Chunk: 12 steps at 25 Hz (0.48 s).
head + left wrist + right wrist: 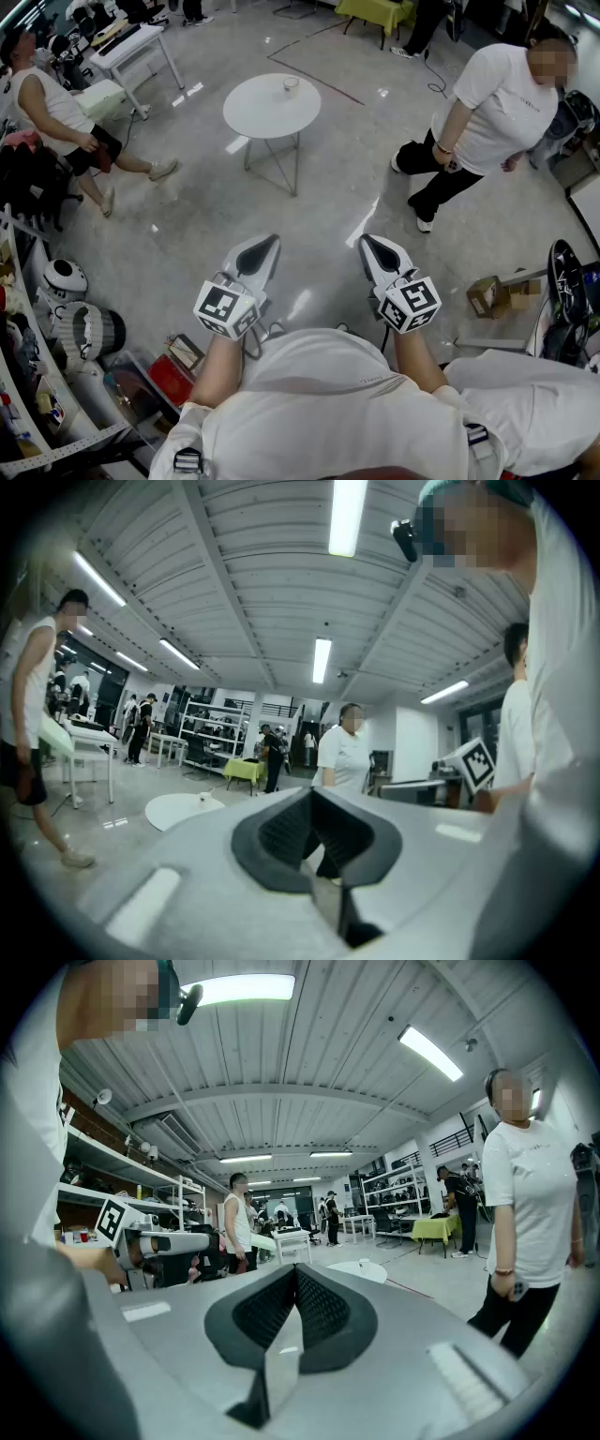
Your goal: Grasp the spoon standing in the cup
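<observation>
I hold the left gripper (269, 244) near the chest, jaws pressed together on nothing. Well ahead, the cup (292, 84) stands on the round table (258, 117), its spoon too small to make out. The right gripper (368, 244) is alongside, likewise clamped and empty.

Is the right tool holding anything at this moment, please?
No; the right tool has its jaws shut together with nothing between them in the right gripper view.

The person wears a white T-shirt (328, 394) and carries grey hand-held grippers (270, 244) (367, 244) with black-and-white marker cubes (228, 309).
</observation>
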Motion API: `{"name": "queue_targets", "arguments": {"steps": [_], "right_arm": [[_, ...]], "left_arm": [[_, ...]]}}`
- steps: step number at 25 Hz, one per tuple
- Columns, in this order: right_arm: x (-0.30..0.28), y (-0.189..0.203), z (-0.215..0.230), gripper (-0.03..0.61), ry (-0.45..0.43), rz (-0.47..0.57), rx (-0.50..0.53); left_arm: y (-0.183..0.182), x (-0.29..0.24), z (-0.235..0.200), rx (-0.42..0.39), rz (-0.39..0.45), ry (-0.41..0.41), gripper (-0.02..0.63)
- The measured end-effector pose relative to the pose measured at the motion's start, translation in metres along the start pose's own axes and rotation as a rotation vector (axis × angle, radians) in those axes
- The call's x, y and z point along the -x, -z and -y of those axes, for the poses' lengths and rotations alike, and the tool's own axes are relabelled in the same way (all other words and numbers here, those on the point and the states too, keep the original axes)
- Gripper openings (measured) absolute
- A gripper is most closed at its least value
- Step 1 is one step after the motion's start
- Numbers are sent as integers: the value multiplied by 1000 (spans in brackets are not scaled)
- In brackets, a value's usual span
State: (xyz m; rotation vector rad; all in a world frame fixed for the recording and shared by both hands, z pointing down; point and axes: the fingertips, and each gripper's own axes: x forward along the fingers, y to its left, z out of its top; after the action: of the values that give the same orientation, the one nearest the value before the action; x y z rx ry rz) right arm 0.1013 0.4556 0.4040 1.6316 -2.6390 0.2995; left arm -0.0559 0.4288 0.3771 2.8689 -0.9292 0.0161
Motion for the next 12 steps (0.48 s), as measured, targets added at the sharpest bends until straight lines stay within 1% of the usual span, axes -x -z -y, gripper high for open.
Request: {"name": "queue_targets", "arguments": {"steps": [12], "right_arm": [[1,6,-3,5,18,0,-3]], "left_arm": [[3,2,0,2,-5,18,3]]}}
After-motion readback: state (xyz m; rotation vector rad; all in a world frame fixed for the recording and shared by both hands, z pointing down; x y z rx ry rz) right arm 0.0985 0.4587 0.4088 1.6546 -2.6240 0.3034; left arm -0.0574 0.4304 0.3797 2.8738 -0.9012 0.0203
